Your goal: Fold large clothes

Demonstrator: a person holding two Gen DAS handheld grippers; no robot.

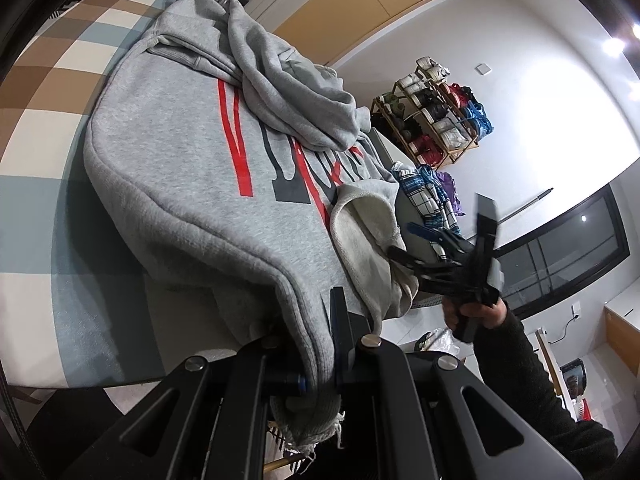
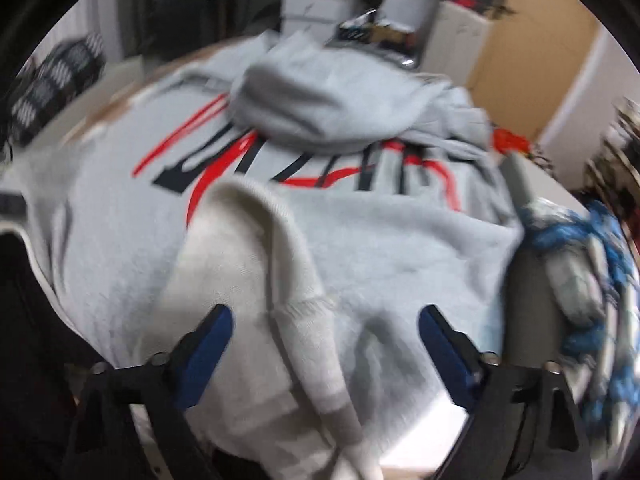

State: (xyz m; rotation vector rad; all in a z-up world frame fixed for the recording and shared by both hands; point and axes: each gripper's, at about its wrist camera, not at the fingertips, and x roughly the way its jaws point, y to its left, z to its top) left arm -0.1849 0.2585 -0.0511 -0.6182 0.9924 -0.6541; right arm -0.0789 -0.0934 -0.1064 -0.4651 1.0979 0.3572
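Left gripper (image 1: 320, 360) clamped grey hoodie (image 1: 180, 152) hem; right gripper (image 2: 326, 344) gaped over turned-back corner (image 2: 240, 248). Risk: released corner unfolding.

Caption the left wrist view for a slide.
Left hand-held gripper shut on the grey hoodie's hem at the table edge; right hand-held gripper open beside the turned-back corner.

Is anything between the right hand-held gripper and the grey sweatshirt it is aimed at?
Nothing visible. The right hand-held gripper has its jaws spread wide directly over the grey sweatshirt, with the turned-back hem between its fingers. The plaid cloth lies off to the side.
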